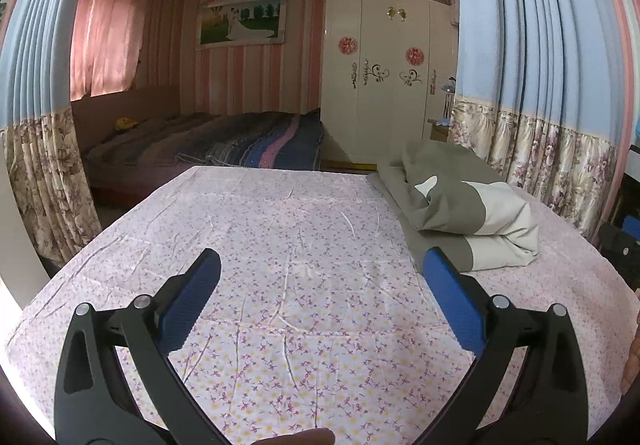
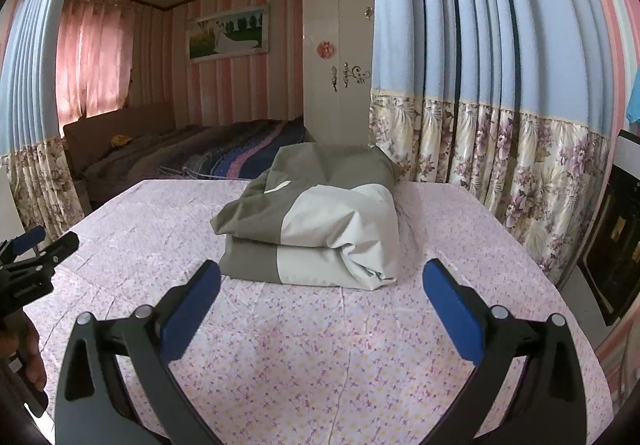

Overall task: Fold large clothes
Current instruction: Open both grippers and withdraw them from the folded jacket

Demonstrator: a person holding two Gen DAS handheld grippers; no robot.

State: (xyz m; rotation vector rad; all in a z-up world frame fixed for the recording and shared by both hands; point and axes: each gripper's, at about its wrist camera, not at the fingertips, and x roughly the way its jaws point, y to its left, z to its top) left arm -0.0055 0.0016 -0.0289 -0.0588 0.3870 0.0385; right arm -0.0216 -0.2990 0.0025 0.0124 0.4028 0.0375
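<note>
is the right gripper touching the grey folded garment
Apart. The right wrist view shows the right gripper open, with bare floral sheet between its blue fingertips and the folded garment.

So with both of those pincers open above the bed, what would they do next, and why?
Probably the right gripper eases forward to the grey and white garment. It sits bundled, roughly folded, straight ahead; both grippers are open and empty, and the left gripper faces mostly bare floral sheet.
</note>
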